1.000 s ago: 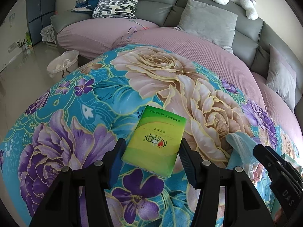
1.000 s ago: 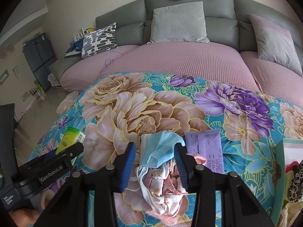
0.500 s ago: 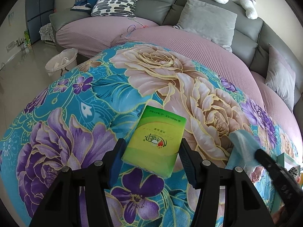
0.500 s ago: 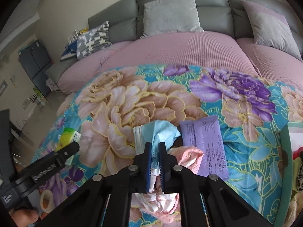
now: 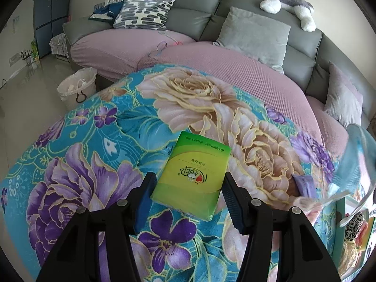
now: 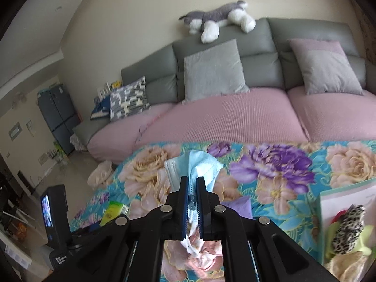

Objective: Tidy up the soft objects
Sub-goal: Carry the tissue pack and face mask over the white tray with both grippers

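My right gripper [image 6: 193, 183] is shut on a light blue face mask [image 6: 202, 164] and holds it lifted above the floral cloth [image 6: 282, 183]; the mask also shows at the right edge of the left wrist view [image 5: 357, 155]. My left gripper [image 5: 188, 188] is open, its fingers on either side of a green tissue pack [image 5: 192, 176] lying on the cloth. The pack also shows in the right wrist view [image 6: 112, 211]. A purple packet [image 5: 304, 184] and pink cloth [image 6: 202, 256] lie below the mask.
A green-edged box [image 6: 340, 197] holding soft items, including a leopard-print one [image 6: 347, 230], stands at the right. Behind is a sofa with pink covers [image 6: 223, 117], grey cushions [image 6: 211, 70] and a plush dog [image 6: 216, 18]. A white basket [image 5: 75, 89] stands on the floor at the left.
My right gripper shut on the blue mask and lifted it off the pile, tilting upward. My left gripper stayed open around the tissue pack.
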`<control>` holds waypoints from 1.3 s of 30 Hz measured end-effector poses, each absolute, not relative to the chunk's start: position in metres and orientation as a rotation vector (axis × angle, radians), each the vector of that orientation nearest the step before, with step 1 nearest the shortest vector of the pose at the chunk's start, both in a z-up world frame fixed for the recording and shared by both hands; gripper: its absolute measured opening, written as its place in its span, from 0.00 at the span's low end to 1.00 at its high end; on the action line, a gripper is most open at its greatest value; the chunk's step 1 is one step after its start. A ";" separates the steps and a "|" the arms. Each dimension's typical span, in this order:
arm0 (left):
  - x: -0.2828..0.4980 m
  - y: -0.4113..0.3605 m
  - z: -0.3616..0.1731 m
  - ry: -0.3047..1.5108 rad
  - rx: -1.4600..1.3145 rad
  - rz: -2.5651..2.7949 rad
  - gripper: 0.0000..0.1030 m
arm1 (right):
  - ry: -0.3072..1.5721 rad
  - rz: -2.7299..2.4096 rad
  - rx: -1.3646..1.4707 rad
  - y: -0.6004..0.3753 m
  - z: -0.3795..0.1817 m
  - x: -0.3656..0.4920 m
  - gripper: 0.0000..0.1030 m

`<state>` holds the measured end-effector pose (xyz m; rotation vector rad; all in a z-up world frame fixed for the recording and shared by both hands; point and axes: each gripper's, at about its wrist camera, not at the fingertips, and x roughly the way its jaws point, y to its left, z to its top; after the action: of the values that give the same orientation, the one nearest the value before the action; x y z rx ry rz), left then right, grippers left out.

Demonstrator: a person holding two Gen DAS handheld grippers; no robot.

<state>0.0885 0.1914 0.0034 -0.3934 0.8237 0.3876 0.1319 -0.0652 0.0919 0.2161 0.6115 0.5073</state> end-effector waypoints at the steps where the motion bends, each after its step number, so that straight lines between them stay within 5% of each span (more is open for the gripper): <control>1: 0.088 0.190 0.007 0.816 -0.391 0.385 0.57 | 0.600 0.507 0.216 -0.067 0.096 0.131 0.06; 17: 0.086 0.127 0.054 0.748 -0.310 0.268 0.57 | 0.651 0.364 0.214 -0.127 0.100 0.108 0.06; 39: 0.112 -0.132 0.069 0.745 -0.036 -0.321 0.57 | 0.652 -0.117 0.314 -0.352 0.087 0.065 0.06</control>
<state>0.1124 -0.1320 0.0687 -0.0363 0.7452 -0.3211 0.0645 -0.3518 0.0870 0.3140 0.6518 -0.1165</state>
